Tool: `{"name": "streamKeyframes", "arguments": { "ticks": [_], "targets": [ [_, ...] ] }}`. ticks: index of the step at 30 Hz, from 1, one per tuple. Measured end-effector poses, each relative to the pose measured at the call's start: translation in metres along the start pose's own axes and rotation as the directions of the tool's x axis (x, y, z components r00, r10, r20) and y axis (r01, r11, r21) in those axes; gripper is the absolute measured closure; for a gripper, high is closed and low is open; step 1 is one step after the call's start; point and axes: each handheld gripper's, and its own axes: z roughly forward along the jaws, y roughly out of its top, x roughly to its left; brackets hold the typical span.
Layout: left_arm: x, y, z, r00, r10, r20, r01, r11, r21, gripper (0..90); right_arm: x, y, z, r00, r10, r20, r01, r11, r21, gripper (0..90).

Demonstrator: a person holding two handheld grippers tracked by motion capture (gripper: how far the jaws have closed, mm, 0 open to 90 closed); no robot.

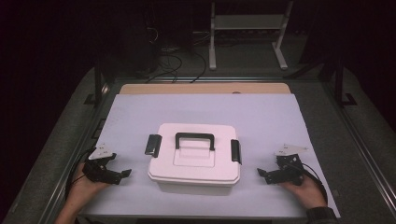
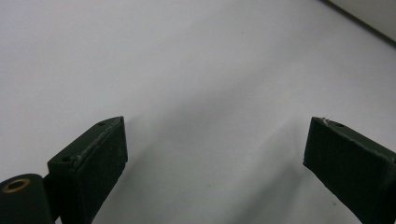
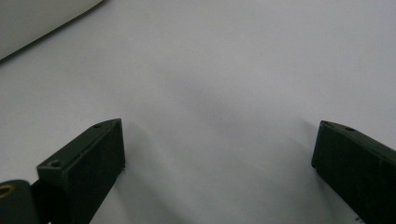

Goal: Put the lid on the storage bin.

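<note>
- Here, the left gripper (image 1: 122, 175) sits at the lower left of the high view, cupped in the person's left hand (image 1: 84, 186), its jaws spread wide and holding nothing.
- In the left gripper view its two black jaws rise from the bottom corners, far apart, with bare pale sheet between them.
- The right gripper (image 1: 262, 174) lies at the lower right of the high view, in the right hand (image 1: 306, 190); its jaws also stand wide apart and empty, pointing toward the frame's centre.
- Between the two grippers, just below the centre of the high view, stands a white storage box (image 1: 194, 158) with its lid on, near each gripper but touched by neither.
- A black carry handle (image 1: 194, 139) lies on the lid, and black latches (image 1: 152, 144) sit at its left and right ends.
- The box rests on a pale sheet (image 1: 261, 121) covering the table.
</note>
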Motion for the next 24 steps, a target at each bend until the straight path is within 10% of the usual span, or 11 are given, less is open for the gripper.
{"name": "streamKeyframes", "arguments": {
  "ticks": [24],
  "targets": [
    [-0.0018,-0.0054,0.0049,0.9997,-0.013,-0.021,0.013,0.9999,0.002,0.9,0.0,0.0,0.0,1.0,0.0,0.0,0.0,1.0,0.0,2.2]
  ]
}}
